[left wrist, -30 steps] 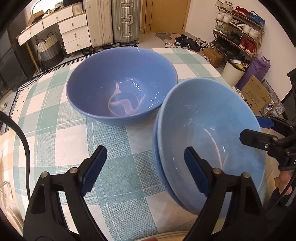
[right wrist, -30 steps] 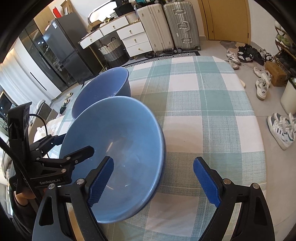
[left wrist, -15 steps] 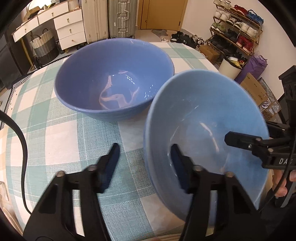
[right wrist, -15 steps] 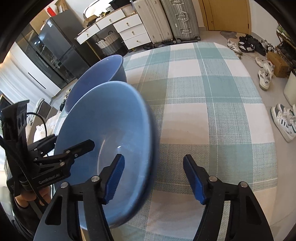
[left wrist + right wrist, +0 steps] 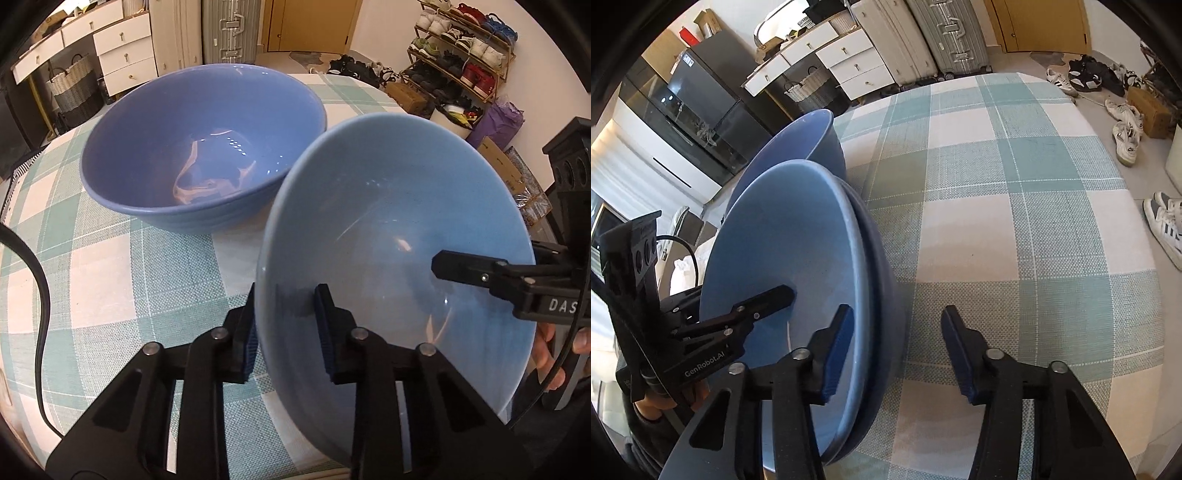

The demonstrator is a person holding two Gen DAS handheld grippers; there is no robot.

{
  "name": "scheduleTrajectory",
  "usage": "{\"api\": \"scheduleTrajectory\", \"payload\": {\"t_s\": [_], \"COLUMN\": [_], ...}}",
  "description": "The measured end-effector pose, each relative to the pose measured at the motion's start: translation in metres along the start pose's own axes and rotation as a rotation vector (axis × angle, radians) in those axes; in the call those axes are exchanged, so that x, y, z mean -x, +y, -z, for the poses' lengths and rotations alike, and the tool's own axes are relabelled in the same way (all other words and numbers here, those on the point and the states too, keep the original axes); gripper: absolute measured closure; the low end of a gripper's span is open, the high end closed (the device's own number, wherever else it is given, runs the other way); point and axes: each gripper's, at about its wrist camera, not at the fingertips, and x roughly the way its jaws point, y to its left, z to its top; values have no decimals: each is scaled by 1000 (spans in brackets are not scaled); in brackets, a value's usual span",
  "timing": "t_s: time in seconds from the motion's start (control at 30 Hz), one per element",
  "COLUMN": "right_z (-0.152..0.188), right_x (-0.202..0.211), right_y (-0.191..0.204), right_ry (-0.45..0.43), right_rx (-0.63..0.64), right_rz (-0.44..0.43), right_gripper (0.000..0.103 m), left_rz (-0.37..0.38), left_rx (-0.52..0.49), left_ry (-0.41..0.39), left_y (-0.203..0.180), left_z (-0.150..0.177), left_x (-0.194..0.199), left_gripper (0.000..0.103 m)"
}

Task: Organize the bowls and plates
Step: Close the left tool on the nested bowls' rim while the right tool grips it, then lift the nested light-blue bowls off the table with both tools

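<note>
Currently, beside a deep blue bowl (image 5: 199, 147), the left gripper (image 5: 284, 325) jaws close on the left rim of the light blue bowl (image 5: 399, 236) nested on the tabletop (image 5: 1015, 221); right gripper (image 5: 894, 347) jaws close around both rims, untouching. Uneven pinches could tip the stack.

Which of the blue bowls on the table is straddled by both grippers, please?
The paler blue bowl nearest the cameras, nested on another; the darker deep bowl behind stands alone, untouched.
</note>
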Motion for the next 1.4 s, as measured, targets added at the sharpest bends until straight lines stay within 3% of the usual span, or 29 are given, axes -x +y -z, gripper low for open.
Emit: {"api": "scheduleTrajectory", "payload": {"t_s": [0.07, 0.13, 0.27, 0.37, 0.73, 1.4], "right_z": [0, 0, -2, -2, -2, -20], "right_x": [1, 3, 7, 5, 12, 52], "right_y": [4, 5, 7, 11, 21, 75], "right_ry": [-3, -13, -20, -11, -28, -100], "right_rx": [18, 30, 44, 68, 106, 189], "right_rz": [32, 41, 67, 72, 111, 104], "right_gripper": [63, 77, 80, 91, 92, 92], "left_rz": [-4, 8, -2, -5, -7, -60], "left_rx": [-7, -9, -19, -18, -19, 8], "left_ry": [0, 3, 3, -3, -18, -129], "left_y": [-7, -12, -17, -21, -19, 3], "left_z": [-1, -2, -4, -4, 4, 8], "left_x": [-2, -4, -6, -6, 11, 100], "left_gripper": [83, 88, 91, 92, 94, 95]}}
